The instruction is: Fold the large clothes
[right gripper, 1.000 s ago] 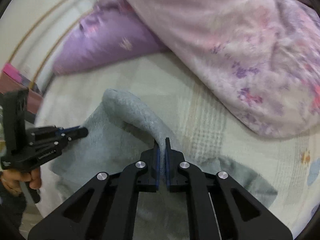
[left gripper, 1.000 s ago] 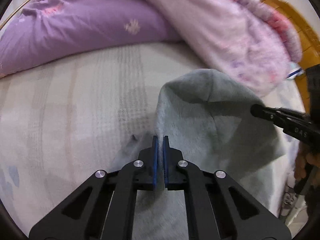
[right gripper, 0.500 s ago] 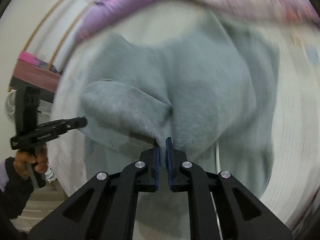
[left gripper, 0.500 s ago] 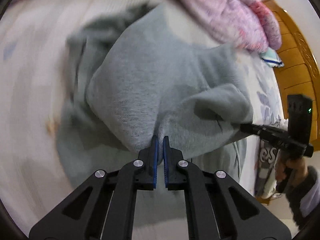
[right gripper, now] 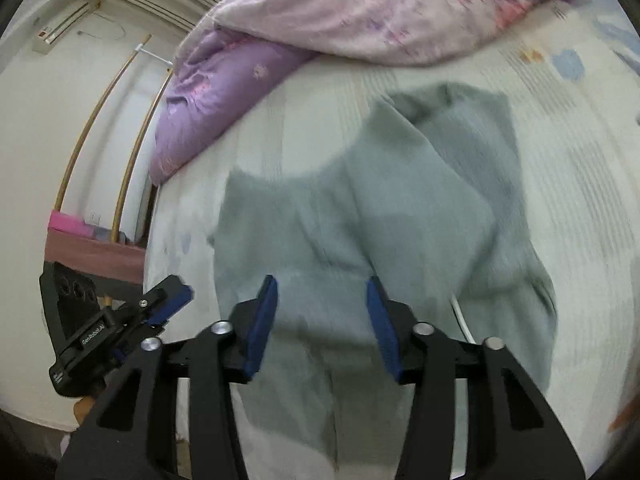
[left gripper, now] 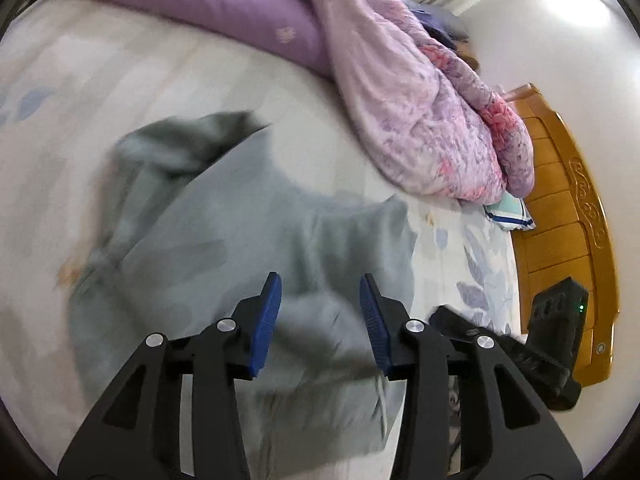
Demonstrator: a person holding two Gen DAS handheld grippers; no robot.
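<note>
Grey sweatshirt (right gripper: 400,216) lies spread on the pale bed sheet (left gripper: 80,120). Both the left gripper (left gripper: 320,312) and right gripper (right gripper: 322,316) hang above it, jaws wide apart, holding nothing. Behind are a purple quilt (left gripper: 420,120), a wooden headboard (left gripper: 560,200) and white walls (right gripper: 60,100).

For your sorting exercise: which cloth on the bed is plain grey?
The grey garment lying flat before both open claws; the quilt behind is pink-purple and floral.

The grey fleece garment (left gripper: 256,248) lies on the bed, partly folded, with one layer laid over another and rumpled edges.
</note>
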